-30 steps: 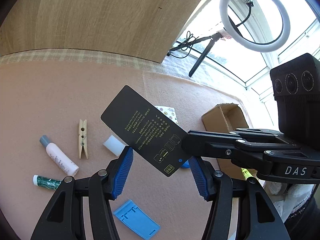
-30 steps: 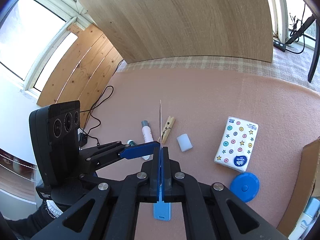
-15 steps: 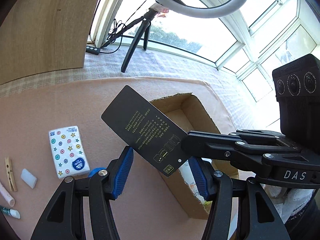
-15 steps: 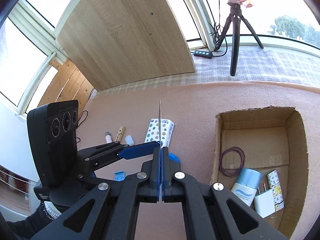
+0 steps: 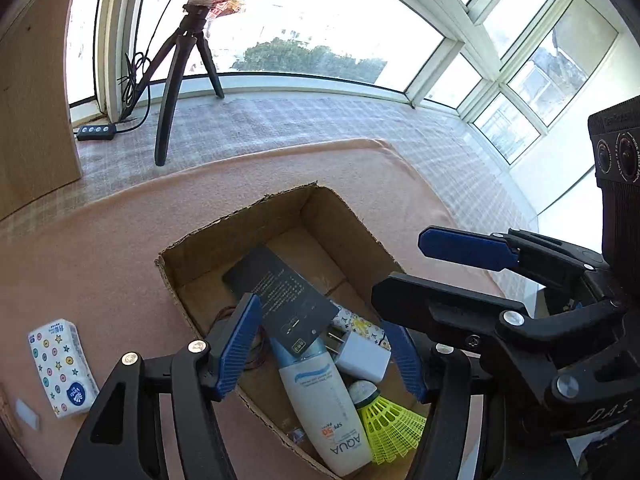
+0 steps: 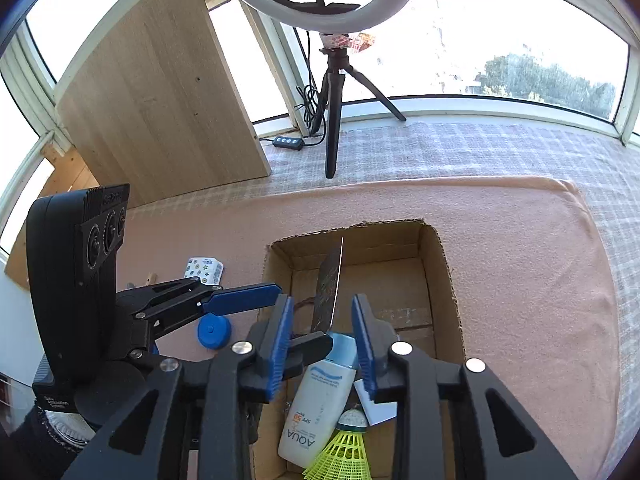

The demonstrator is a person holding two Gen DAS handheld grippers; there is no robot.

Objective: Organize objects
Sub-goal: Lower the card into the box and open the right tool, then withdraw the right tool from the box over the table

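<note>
We judge the organizing well under way but not finished. The cardboard box point(image 5: 352, 220) already holds a white sunscreen bottle point(image 5: 324, 404), a yellow shuttlecock point(image 5: 388, 420), a white charger plug point(image 5: 362, 356) and a patterned tube point(image 5: 356, 322). The black card point(image 6: 330, 284) is over the box, and we cannot tell whether it has come to rest on the contents yet.

Our right gripper point(image 6: 322, 330) has its jaws opening. In its own view the card stands edge-on between the blue pads, touching neither, so we take it as let go. From this gripper the card lies straight ahead and slightly below, above the bottle's cap end.

Our left gripper point(image 5: 324, 344) is also opening, with nothing pinched between its pads. In its view the card point(image 5: 280, 300) lies flat just ahead of the gripper, between the two fingers and a little toward the left one, its near corner over the bottle's top.

Still to be put away, as far as we can see: a tissue pack point(image 5: 60, 366) on the pink mat well to the left of the left gripper, a small white block point(image 5: 27, 420) beside it, and a blue round disc point(image 6: 214, 330) just left of the right gripper, near the box's outer wall. A clothespin point(image 6: 150, 279) shows farther left.
</note>
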